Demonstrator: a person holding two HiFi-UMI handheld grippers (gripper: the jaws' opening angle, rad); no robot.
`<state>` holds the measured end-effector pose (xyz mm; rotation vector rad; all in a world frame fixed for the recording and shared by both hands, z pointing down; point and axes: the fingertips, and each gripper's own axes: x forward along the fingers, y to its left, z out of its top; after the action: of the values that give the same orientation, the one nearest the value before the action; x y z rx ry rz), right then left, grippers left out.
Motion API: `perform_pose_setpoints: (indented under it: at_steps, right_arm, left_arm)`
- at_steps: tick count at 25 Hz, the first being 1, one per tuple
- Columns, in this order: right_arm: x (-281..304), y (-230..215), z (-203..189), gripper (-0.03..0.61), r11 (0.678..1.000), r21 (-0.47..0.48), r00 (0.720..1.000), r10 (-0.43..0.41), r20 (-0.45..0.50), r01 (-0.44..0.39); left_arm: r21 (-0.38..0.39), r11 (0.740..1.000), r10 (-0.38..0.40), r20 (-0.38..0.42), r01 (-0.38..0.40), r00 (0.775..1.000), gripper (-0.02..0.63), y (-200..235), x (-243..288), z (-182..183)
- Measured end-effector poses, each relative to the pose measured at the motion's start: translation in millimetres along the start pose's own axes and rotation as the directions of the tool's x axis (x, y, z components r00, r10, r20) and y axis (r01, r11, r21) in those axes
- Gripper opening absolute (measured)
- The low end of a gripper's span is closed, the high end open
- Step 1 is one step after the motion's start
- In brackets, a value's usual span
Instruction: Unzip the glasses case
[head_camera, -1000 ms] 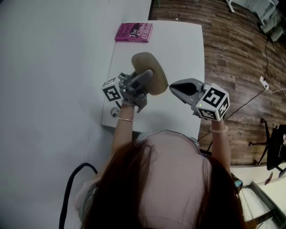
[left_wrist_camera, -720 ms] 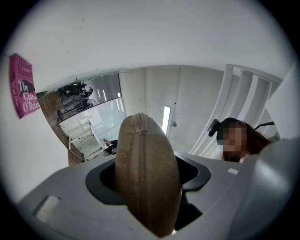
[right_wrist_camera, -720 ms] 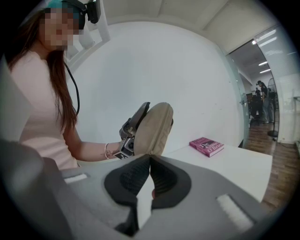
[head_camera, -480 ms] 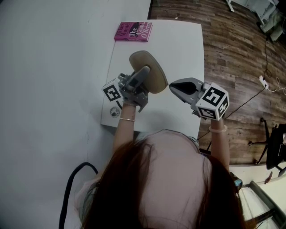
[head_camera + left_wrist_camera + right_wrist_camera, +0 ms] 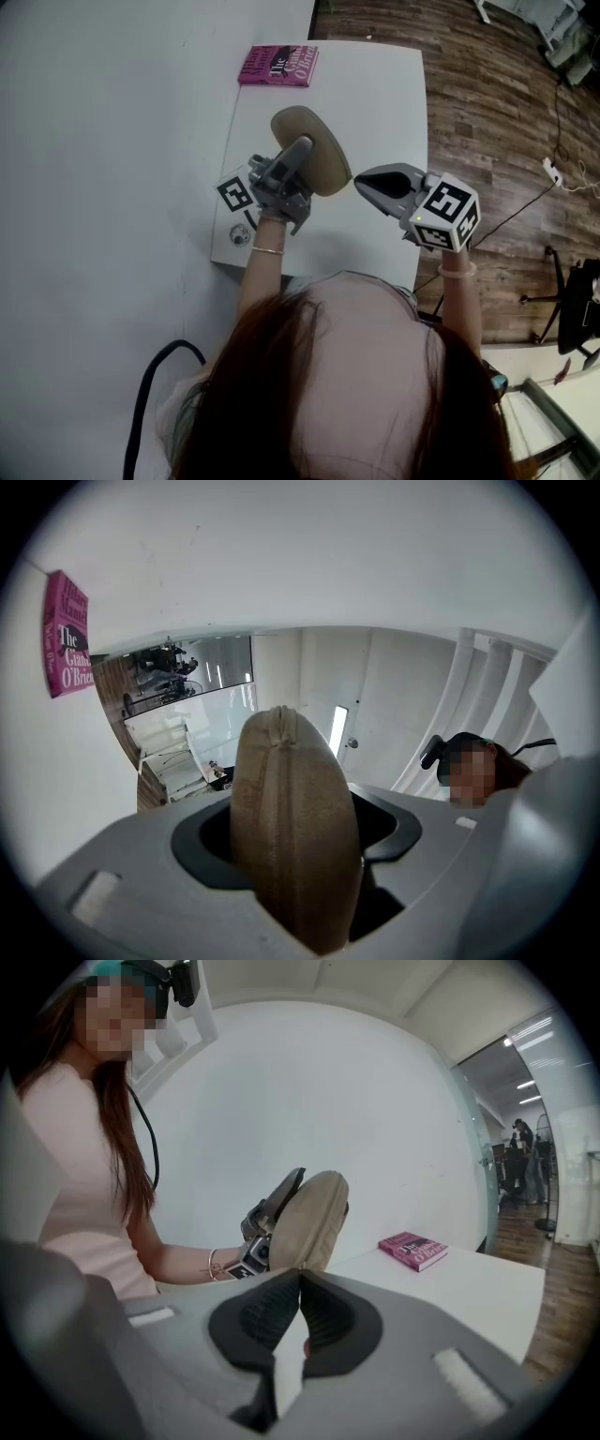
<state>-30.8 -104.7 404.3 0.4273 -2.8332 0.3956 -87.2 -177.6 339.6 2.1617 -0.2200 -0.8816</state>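
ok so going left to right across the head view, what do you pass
black cable → left gripper → glasses case in its jaws → right gripper, jaws shut → wooden floor. pink book left out: it spans the same stretch as the left gripper and glasses case.

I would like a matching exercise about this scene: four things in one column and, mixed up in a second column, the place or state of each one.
1. glasses case
2. book
3. left gripper
4. right gripper

A. jaws together, near the case but not touching it
B. lying flat at the far end of the table
C. tan, held up off the table
D. closed on the case

Pairs: 1-C, 2-B, 3-D, 4-A
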Motion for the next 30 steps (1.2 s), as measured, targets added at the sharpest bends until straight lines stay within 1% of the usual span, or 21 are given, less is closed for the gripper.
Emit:
perform_pose_setpoints:
  at_steps: [9,21,30]
  right_arm:
    - [2.2,-0.4,-2.1,0.005,1.0,0.002,1.0,-0.003,-0.009,0.003]
    - [5.6,1.5,-5.9,0.006,1.0,0.02,1.0,0.004,-0.008,-0.004]
    - [5.2,2.8,-8.1,0.006,1.0,0.028,1.0,0.009,-0.007,-0.009]
  left_arm:
    - [-0.008,1.0,0.009,0.018,-0.009,1.0,0.301,3.5,-2.1,2.0]
    - [-0.041,0.999,0.016,0.071,-0.013,0.997,0.301,9.0,-4.0,7.6]
    - [-0.051,0.999,0.019,0.087,-0.014,0.996,0.301,9.3,-1.8,7.7]
